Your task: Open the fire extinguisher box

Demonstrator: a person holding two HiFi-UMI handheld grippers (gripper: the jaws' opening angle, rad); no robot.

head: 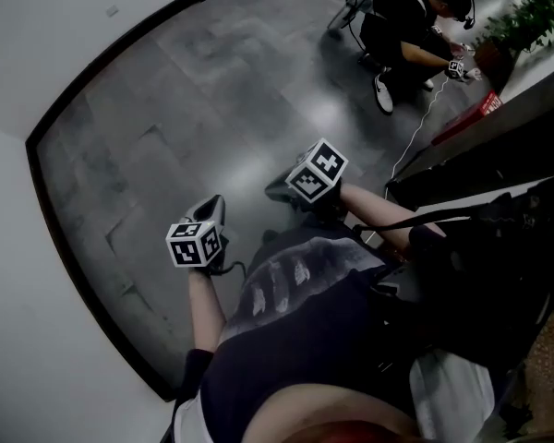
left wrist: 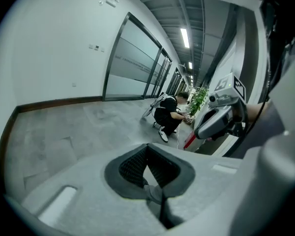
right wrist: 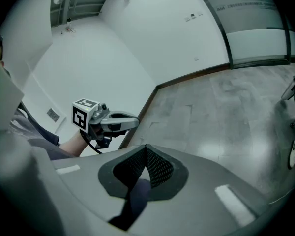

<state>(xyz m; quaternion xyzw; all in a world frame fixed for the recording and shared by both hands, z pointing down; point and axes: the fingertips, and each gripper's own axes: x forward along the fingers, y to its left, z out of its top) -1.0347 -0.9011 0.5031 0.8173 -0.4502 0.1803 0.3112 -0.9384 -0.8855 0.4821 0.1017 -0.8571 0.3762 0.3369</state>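
Observation:
My left gripper point(head: 211, 208) is held over the grey floor with its jaws shut on nothing; in its own view the black pads point(left wrist: 137, 165) meet at the tip. My right gripper point(head: 277, 190) is a little further ahead and to the right, also shut and empty, its pads point(right wrist: 157, 167) closed together. Each gripper shows in the other's view: the right gripper point(left wrist: 215, 121) and the left gripper point(right wrist: 119, 121). A low red object point(head: 468, 116) lies by the dark ledge at the right, far ahead of both grippers; I cannot tell whether it is the fire extinguisher box.
A person point(head: 408, 26) crouches on the floor ahead at the right, beside a potted plant point(head: 528, 15). A white wall with a dark baseboard point(head: 74, 247) runs along the left. A white cable point(head: 415, 132) trails across the floor. A glass partition point(left wrist: 132, 68) lines the corridor.

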